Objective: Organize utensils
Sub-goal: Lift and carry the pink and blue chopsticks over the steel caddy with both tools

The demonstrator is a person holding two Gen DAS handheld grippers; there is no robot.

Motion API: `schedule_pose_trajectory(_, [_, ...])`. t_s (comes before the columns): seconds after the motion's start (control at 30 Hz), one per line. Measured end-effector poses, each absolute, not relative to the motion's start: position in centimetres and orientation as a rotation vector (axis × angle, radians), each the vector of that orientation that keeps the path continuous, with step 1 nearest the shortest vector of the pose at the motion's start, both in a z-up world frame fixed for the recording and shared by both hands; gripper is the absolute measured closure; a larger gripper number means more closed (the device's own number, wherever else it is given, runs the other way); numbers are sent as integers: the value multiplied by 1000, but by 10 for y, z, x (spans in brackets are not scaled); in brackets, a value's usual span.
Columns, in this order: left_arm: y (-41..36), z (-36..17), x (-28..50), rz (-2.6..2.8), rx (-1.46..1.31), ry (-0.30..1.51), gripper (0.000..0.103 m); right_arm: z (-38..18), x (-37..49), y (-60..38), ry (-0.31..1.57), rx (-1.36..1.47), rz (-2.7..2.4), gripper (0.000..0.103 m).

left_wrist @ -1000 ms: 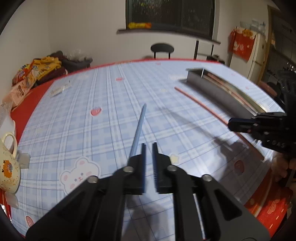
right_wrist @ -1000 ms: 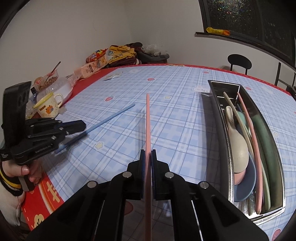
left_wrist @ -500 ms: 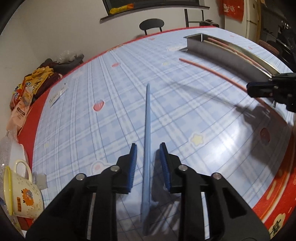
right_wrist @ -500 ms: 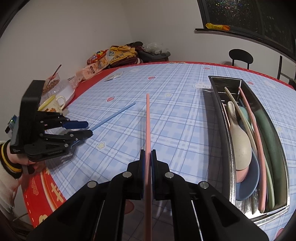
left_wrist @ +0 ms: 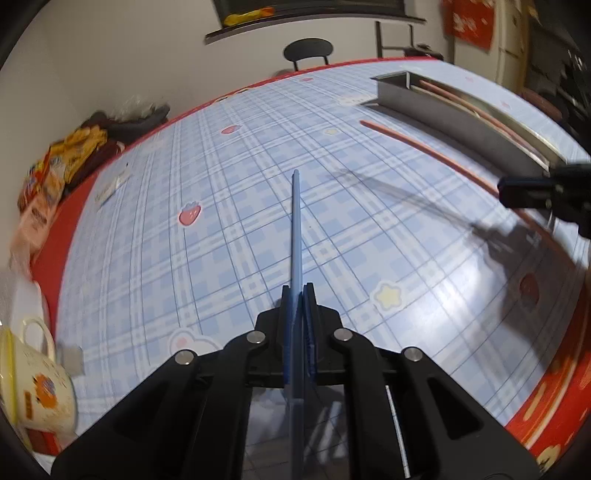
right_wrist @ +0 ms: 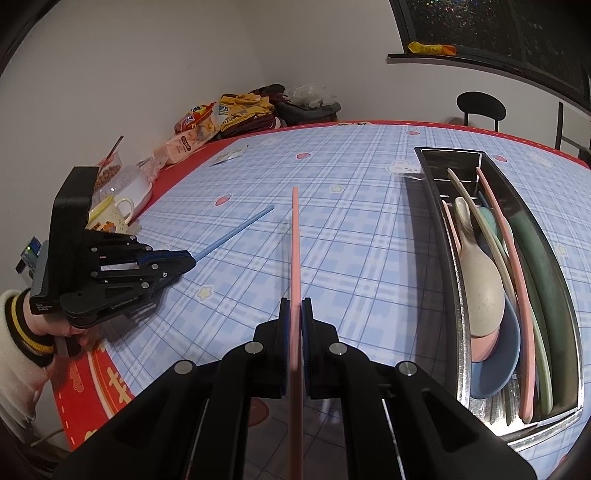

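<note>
While both clamp chopsticks | L grip (left_wrist: 298, 295) blue (left_wrist: 296, 229) | R grip (right_wrist: 295, 310) pink (right_wrist: 295, 251)

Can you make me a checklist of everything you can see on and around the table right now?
Surface: table with blue checked cloth, red border.
Job's things: blue chopstick, pink chopstick, metal tray holding spoons and chopsticks.
Clutter: mug, snack bags.
Grippers: left gripper shut on blue chopstick; right gripper shut on pink chopstick.
Cables: nothing seen.
Surroundings: black chair, dark window.
</note>
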State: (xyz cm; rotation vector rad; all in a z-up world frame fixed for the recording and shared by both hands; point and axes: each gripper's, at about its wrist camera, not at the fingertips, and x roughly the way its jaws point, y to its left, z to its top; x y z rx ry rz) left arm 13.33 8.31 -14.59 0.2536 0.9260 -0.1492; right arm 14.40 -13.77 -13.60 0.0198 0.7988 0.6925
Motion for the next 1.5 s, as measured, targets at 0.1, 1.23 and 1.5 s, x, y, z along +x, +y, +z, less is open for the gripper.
schedule_pose_trajectory(0.1, [95, -140, 131, -179, 124, 930, 93, -135, 144, -140, 795, 33, 701, 97])
schedule_pose_trajectory(1.23, [-69, -82, 185, -441, -430, 734, 93, -97, 215, -268, 686, 263, 573, 97])
schedule_pose_trajectory(1.5, [-88, -110, 211, -391, -600, 750, 93, -113, 226, -281, 745, 295, 514, 97])
